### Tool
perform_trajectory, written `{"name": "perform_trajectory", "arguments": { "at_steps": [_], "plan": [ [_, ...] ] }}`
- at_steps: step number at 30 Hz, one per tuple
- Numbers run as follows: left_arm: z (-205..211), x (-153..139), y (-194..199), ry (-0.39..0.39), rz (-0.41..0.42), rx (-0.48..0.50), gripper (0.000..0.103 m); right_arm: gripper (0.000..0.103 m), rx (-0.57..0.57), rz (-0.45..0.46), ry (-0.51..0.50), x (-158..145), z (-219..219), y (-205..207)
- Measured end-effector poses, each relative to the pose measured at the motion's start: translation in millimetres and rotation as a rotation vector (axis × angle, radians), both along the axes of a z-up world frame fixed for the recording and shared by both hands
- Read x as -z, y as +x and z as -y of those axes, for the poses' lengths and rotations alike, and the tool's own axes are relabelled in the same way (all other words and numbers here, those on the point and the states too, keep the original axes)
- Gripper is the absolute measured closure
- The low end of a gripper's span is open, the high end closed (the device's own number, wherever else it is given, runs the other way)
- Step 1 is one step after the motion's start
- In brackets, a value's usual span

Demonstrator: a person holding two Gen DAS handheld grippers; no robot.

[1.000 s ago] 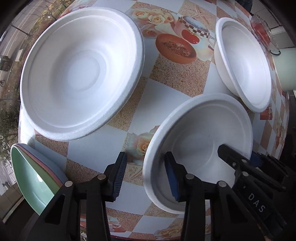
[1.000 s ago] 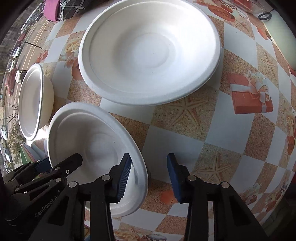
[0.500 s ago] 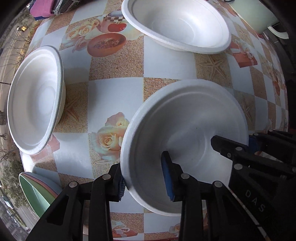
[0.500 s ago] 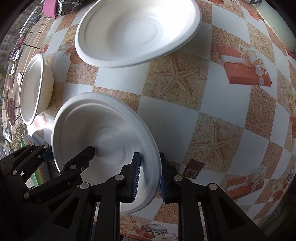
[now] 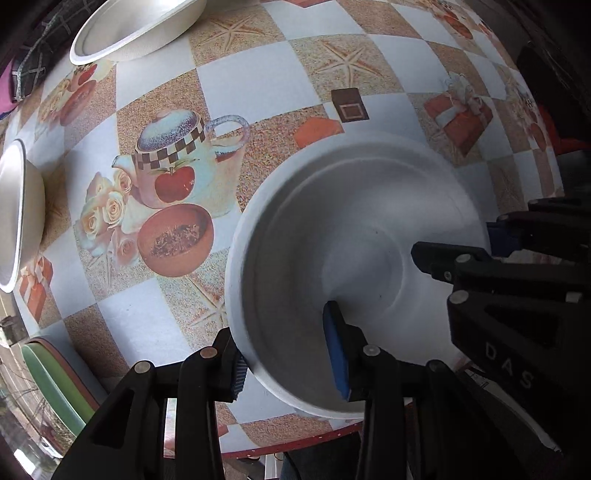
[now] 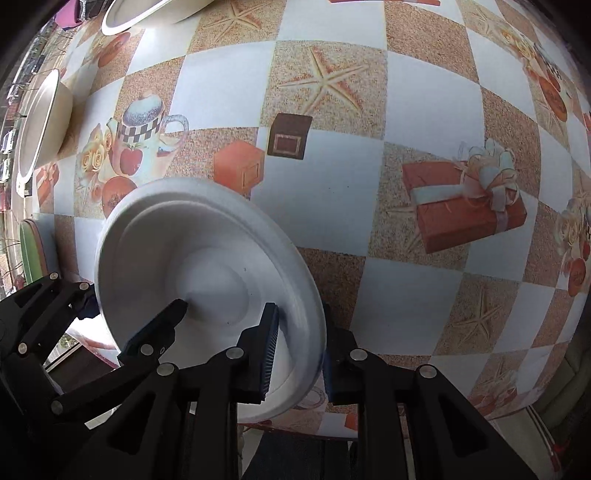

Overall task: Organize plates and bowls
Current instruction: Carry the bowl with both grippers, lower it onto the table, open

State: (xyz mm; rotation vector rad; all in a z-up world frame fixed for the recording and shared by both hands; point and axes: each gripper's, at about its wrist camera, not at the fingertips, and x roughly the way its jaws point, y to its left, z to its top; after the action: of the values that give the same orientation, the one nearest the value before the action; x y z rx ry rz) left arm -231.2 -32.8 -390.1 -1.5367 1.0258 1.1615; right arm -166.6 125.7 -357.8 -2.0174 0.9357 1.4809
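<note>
I hold 1 white foam bowl (image 5: 354, 266) between both claws. My left gripper (image 5: 288, 354) pinches its near-left rim, 1 pad inside and 1 outside; my right gripper (image 6: 299, 350) clamps the opposite rim the same way. The bowl sits tilted above the table's (image 6: 332, 192) near edge. 2 other bowls lie away from me: 1 at the far edge (image 5: 136, 29), 1 at the left edge (image 5: 14, 214), nearer my left claw, so I judge that side leads.
</note>
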Motion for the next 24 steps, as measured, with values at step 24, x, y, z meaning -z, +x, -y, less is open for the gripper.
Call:
{"name": "perform_trajectory", "arguments": {
  "at_steps": [24],
  "plan": [
    [-17, -8, 40, 0.010, -0.032, 0.151, 0.035, 0.079, 0.011, 0.024, -0.009, -23, 19, 74]
  ]
}}
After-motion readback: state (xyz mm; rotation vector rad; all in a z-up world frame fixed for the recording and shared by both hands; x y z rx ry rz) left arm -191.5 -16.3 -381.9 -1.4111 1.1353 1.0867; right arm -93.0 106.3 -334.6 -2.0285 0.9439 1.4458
